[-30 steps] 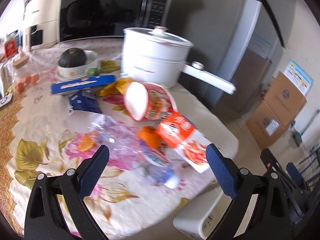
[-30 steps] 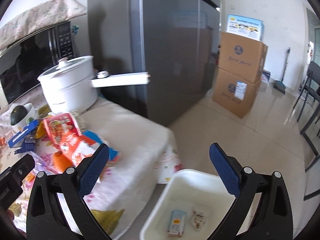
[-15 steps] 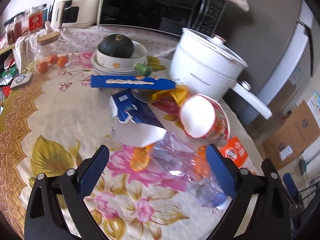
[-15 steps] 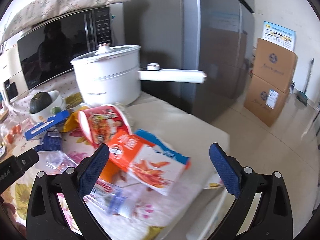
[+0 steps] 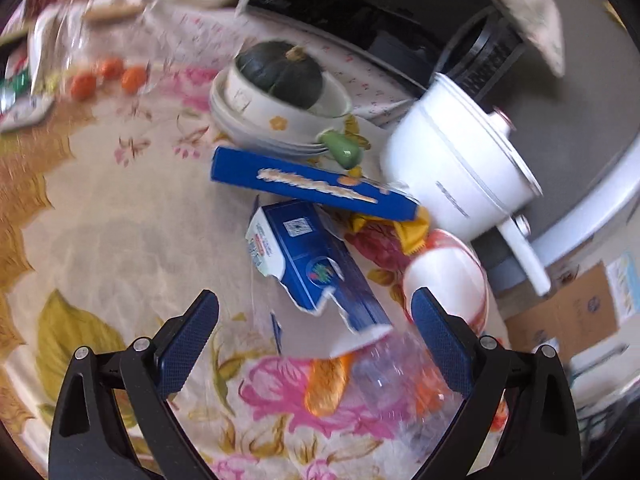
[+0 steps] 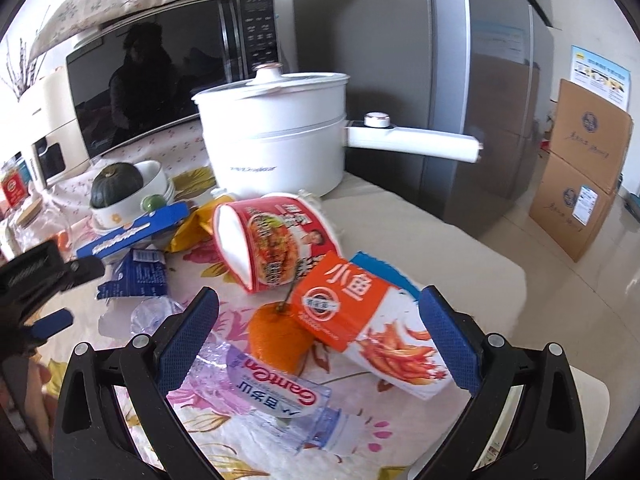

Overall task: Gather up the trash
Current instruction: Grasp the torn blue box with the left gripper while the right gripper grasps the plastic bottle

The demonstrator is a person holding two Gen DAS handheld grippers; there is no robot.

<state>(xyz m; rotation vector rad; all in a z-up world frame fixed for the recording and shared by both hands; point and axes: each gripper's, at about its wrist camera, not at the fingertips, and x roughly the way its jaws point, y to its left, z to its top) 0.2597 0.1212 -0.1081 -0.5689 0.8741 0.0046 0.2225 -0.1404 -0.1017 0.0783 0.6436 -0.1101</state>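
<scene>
Blue torn carton [image 5: 312, 268]; red-white noodle cup [image 6: 276, 248]; floral tablecloth [image 5: 120, 208]; white pot [image 6: 276, 140].

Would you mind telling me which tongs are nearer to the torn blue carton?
Left. The left tongs hang open right over the torn blue carton; the right tongs sit farther away, above the orange snack bag.

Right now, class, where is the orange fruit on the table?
In the right wrist view the orange fruit sits low and central, between the clear plastic bottle on its left and the orange snack packet on its right, just in front of the tipped noodle cup.
</scene>
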